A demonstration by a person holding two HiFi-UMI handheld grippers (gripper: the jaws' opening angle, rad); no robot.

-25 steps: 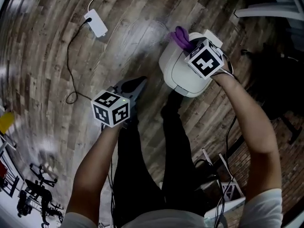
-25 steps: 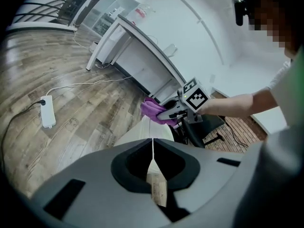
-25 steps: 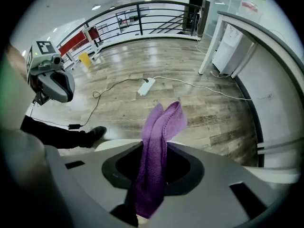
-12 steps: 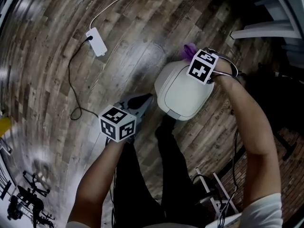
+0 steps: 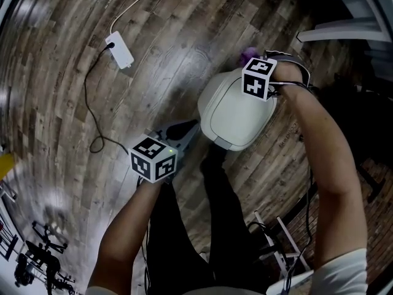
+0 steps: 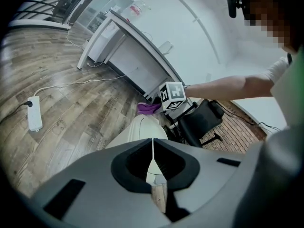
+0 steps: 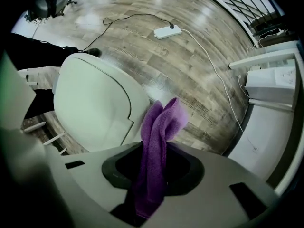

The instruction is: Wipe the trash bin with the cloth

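- While my right claw [image 7: 152, 172] is clamped on the cloth [image 7: 160, 127], the bin [image 7: 92, 103] lies just to its left and a little ahead. The purple fold stands up past the 2 jaws, beside the lid's right edge.
- I cannot tell whether the cloth touches the lid. It looks just beside it, so I judge the coming stroke has to carry the fold left, onto the lid and across it.
- From the head view, this claw sits at the bin's far right rim. The lid's longer run seems to lead from there back toward my feet, so a pull along that line should cover most of the top.
- My left claw [image 6: 152, 148] is closed on nothing, its jaws meeting in a thin seam. It points at the bin from the near side and hangs well apart from it, so the right arm is the nearer 1 and the wiping falls to it.
- No surface carries the bin. It stands on the wood plank floor [image 5: 159, 42], just beside my legs.
- A white power strip [image 5: 120, 49] lies well apart on the planks, with a dark cable [image 5: 92, 103] looping from it.
- Beyond the bin a white counter [image 6: 128, 51] runs along the wall, and a black chair [image 6: 202, 120] stands near the bin's far side.
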